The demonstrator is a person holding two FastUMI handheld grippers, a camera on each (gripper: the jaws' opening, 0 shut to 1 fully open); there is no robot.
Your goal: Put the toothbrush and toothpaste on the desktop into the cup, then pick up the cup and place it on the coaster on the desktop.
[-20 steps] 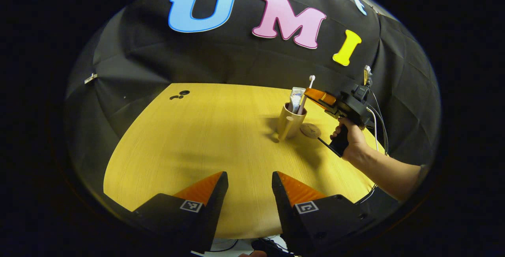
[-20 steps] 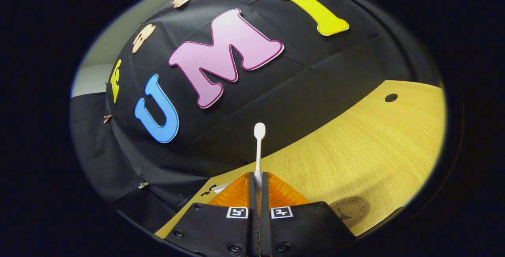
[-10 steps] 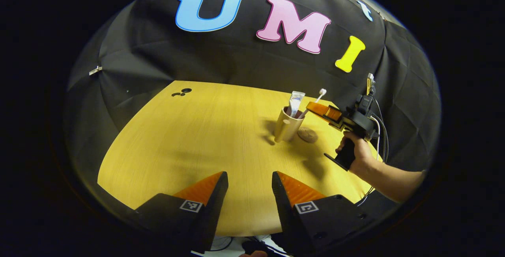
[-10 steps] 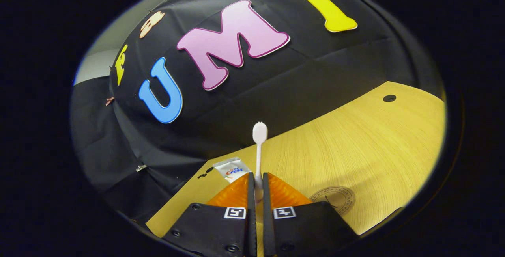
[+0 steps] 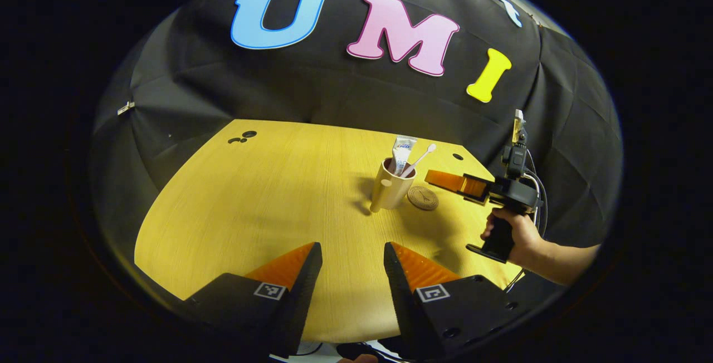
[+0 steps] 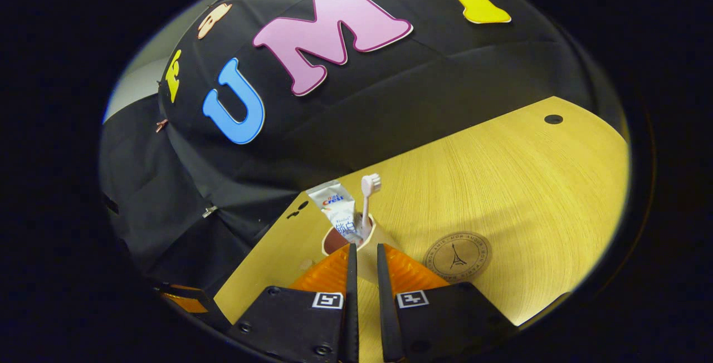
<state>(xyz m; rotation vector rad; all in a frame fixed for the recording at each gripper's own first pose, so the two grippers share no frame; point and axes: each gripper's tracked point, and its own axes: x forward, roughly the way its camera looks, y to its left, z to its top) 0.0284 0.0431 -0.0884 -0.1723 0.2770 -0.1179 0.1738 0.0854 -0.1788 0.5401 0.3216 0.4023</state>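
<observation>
- Fingers of the right gripper are sitting slightly parted at the bottom centre of the right gripper view, holding nothing, just short of the cup.
- Toothbrush and toothpaste are standing in that cup, leaning on its rim.
- Coaster is lying bare just right of the cup, waiting for it.
- Left gripper is hovering wide open and empty at the bottom of its view, well apart from the cup.

Right gripper held level by a hand, fingers slightly parted, empty. Left gripper wide apart, well back from the cup.
</observation>
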